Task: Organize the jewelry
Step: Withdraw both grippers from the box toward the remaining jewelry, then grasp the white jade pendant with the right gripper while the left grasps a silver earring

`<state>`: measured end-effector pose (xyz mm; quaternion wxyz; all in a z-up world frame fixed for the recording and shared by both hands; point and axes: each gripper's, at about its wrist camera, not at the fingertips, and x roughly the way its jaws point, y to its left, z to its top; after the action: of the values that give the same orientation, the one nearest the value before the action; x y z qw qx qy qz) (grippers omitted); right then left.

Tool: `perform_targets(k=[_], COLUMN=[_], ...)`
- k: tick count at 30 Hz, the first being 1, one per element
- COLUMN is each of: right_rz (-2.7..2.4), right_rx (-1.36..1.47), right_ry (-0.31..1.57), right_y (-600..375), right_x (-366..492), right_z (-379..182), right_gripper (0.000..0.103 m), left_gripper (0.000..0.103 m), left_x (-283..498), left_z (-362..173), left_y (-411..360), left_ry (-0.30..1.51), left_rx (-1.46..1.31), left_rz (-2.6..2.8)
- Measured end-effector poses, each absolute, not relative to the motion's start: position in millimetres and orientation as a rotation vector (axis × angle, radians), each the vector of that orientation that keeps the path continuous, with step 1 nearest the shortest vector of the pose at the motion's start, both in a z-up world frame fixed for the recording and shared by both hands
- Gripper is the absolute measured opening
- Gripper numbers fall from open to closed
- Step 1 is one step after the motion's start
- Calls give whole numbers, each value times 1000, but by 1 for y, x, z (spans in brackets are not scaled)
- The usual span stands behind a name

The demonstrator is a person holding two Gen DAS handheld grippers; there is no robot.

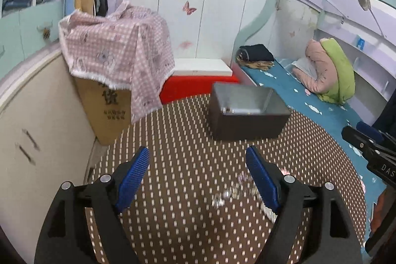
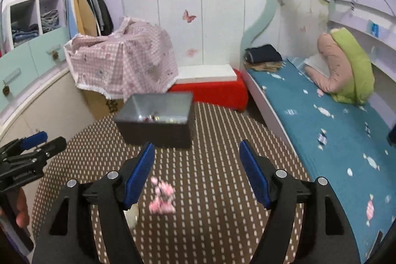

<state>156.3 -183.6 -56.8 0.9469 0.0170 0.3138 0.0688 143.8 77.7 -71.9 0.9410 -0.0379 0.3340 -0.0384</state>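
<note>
Left gripper jaws apart, empty. Right gripper jaws apart, empty. Box open near table far edge, small pieces inside. Silver jewelry near left gripper; pink piece on table between right fingers.

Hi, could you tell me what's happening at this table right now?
A person is sorting jewelry with two handheld grippers. Both the left gripper and the right gripper are open and empty above the dotted tablecloth. A pink beaded piece and some silvery pieces lie loose on the cloth. The open dark box at the back already holds a few small items.
</note>
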Motion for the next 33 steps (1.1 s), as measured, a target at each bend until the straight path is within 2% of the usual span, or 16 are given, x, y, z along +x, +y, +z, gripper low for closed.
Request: perform_targets(k=[10, 27, 33], right_rz=[142, 285, 305], right_rx=[35, -33, -45], right_ry=[728, 874, 916], right_y=[-181, -98, -85], right_x=[129, 134, 144], right_z=[-97, -150, -157], right_gripper=[69, 68, 47], left_gripper=[78, 78, 78], left_x=[122, 113, 118], left_z=[-107, -133, -135], left_y=[79, 91, 95], left_ry=[751, 819, 825], left_rx=[-98, -82, -101], left_rz=[-82, -69, -89])
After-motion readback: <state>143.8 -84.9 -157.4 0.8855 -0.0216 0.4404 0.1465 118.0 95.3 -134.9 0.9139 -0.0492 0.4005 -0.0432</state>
